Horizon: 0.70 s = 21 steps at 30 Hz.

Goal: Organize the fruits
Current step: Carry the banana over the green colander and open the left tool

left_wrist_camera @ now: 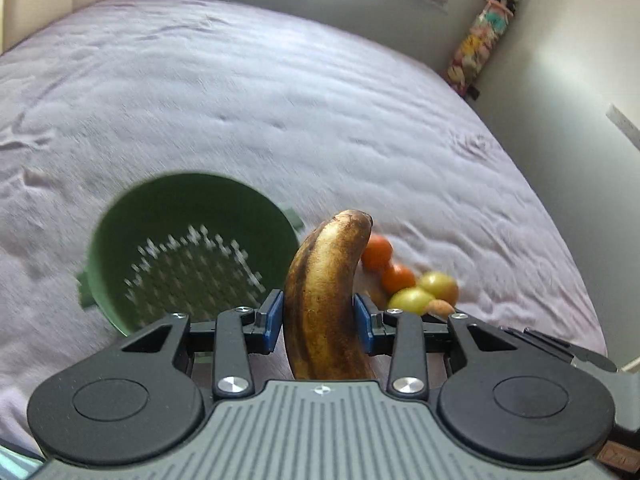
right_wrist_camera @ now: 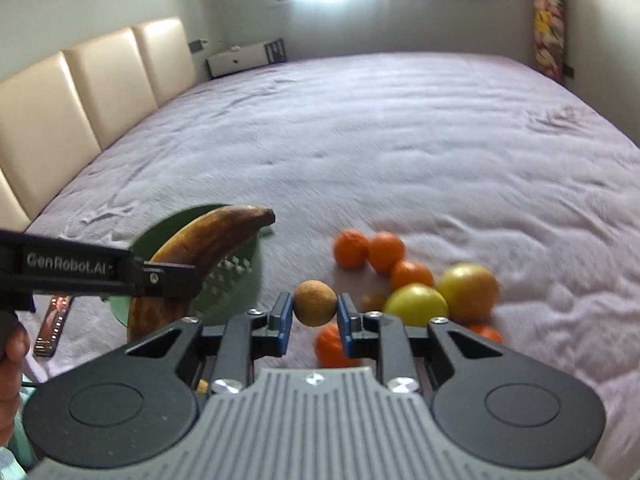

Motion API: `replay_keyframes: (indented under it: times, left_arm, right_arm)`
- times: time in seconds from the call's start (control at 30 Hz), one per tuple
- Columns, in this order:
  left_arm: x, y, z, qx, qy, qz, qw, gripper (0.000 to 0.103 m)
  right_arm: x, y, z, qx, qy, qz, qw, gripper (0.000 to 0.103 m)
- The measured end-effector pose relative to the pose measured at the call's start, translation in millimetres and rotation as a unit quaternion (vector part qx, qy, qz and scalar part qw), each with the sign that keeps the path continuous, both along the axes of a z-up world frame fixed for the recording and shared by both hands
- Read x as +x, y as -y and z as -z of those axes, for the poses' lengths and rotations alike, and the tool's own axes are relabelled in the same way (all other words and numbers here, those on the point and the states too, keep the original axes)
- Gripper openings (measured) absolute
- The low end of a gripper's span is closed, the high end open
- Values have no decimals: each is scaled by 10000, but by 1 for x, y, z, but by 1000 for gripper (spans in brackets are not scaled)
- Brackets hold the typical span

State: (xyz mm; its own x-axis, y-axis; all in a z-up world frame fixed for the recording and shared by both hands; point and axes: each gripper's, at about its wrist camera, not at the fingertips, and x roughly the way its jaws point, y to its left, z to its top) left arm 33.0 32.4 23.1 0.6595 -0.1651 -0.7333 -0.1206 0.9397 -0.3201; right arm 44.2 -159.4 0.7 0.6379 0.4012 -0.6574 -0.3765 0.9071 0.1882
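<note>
Gripping a curved, brown-mottled banana (left_wrist_camera: 326,300) around its middle, left gripper (left_wrist_camera: 319,317) has both blue pads pressed on the peel, banana standing nearly upright at lower centre of the left wrist view, tip pointing up. Round green plastic colander (left_wrist_camera: 192,248), perforated bottom, small side handles, sits on the wrinkled lilac bedsheet (left_wrist_camera: 280,100) at lower left of that view, blurred. Right gripper (right_wrist_camera: 315,317) jaws clamped on a small round brown fruit (right_wrist_camera: 315,303), dull matte skin, at lower centre of the right wrist view. Loose pile right of it on the sheet: smooth round oranges (right_wrist_camera: 386,251), two bigger yellow-green round fruits (right_wrist_camera: 416,304) touching each other, one more orange (right_wrist_camera: 330,346) just under the pads. Padded cream headboard (right_wrist_camera: 80,92) at upper left. A hand (right_wrist_camera: 12,364) shows at the left edge
</note>
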Motion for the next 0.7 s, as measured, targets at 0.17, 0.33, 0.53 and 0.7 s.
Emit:
replay_keyframes:
  times: [0.17,0.33,0.53,0.7]
  left_arm:
    - [6,-26,-12,27,183,-354,9992,42]
    - [13,-53,-15,93,279,-722,9970,42]
    - [29,-80,3,-31,24,-924,9957,42]
    - [41,-91,29,-11,-466,-1030,9936,42]
  right_arm:
    - [1,-31,-15,-59,239,-395,9989,21]
    - [12,-61,-21,-159,311,-770,9964,21]
    - [34,-91,-6,-245,61,-1203,9924,21]
    - [50,-118,11,-326,-147,-1657,9855,20]
